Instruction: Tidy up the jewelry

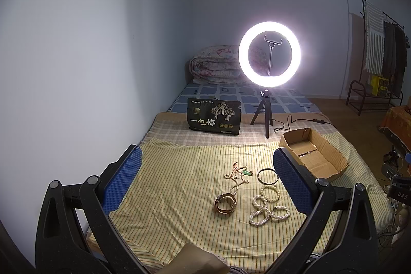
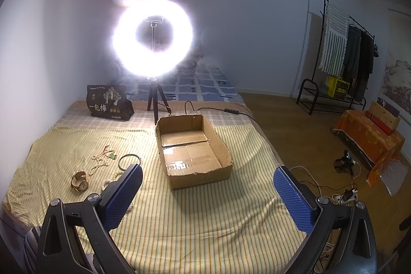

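Jewelry lies on a yellow striped cloth (image 1: 179,171) over a bed. A brown-strap watch (image 1: 226,202) (image 2: 80,181) sits nearest me. To its right lies a looped white pearl necklace (image 1: 267,208). Behind them are a black bangle (image 1: 268,176) (image 2: 129,161) and a thin bead string with a green pendant (image 1: 237,175) (image 2: 104,158). An open cardboard box (image 1: 314,156) (image 2: 192,145) stands to the right, and nothing shows inside it. My left gripper (image 1: 206,163) is open, held above the cloth short of the jewelry. My right gripper (image 2: 208,180) is open in front of the box.
A lit ring light on a tripod (image 1: 269,55) (image 2: 152,36) stands behind the cloth, its cable (image 2: 221,111) trailing right. A dark printed bag (image 1: 214,117) (image 2: 109,102) leans at the back left. A folded quilt (image 1: 215,64), clothes rack (image 2: 341,55) and orange-covered stand (image 2: 370,138) are beyond.
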Demonstrator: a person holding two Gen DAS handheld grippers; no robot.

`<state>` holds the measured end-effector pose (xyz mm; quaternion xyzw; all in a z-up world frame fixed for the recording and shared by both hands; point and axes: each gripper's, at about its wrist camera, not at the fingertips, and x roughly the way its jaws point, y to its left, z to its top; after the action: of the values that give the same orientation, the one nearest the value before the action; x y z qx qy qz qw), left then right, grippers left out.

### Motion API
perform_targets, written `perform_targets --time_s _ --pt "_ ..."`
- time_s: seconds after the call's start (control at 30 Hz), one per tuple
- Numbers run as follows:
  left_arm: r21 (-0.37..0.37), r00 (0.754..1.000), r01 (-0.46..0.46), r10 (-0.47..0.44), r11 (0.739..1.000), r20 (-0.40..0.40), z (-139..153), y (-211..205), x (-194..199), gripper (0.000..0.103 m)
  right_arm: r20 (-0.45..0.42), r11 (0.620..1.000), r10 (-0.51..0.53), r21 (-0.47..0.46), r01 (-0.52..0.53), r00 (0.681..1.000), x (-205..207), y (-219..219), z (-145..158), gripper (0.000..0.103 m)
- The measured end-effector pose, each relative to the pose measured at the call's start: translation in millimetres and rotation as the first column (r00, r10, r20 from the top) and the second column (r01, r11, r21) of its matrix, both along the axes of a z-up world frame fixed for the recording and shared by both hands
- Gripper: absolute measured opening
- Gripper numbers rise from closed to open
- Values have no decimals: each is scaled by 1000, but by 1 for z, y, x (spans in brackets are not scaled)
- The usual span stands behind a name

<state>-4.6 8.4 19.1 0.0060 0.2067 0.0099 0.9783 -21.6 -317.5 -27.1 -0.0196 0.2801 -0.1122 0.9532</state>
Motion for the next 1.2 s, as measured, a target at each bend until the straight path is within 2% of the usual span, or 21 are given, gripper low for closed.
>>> perform_targets --time_s 0.33,0.5,0.63,0.8,0.93,1.1,1.2 --pt "2 1000 -5 5 1000 -18 -11 -2 1 103 -17 1000 -1 -13 1 1000 5 0 -3 103" --pt "14 998 -42 43 999 -46 -24 7 10 103 -34 999 5 -32 -6 999 12 1 -8 103" --pt "25 992 -76 78 997 -104 -43 20 23 103 -39 998 22 -63 -25 999 20 4 -13 103" --pt "17 982 -48 50 999 -184 -71 35 40 103 -60 984 94 -149 -102 994 35 16 -28 103" --pt "29 972 -28 34 999 -232 -90 39 54 103 -135 964 192 -159 -212 972 53 26 -48 103" --pt "-2 956 -16 14 1000 -294 -120 47 78 103 -236 927 293 -165 -336 926 75 43 -75 95" --pt "-4 935 12 -13 1000 -354 -140 47 96 92 -288 917 354 -81 -391 890 92 46 -89 88"
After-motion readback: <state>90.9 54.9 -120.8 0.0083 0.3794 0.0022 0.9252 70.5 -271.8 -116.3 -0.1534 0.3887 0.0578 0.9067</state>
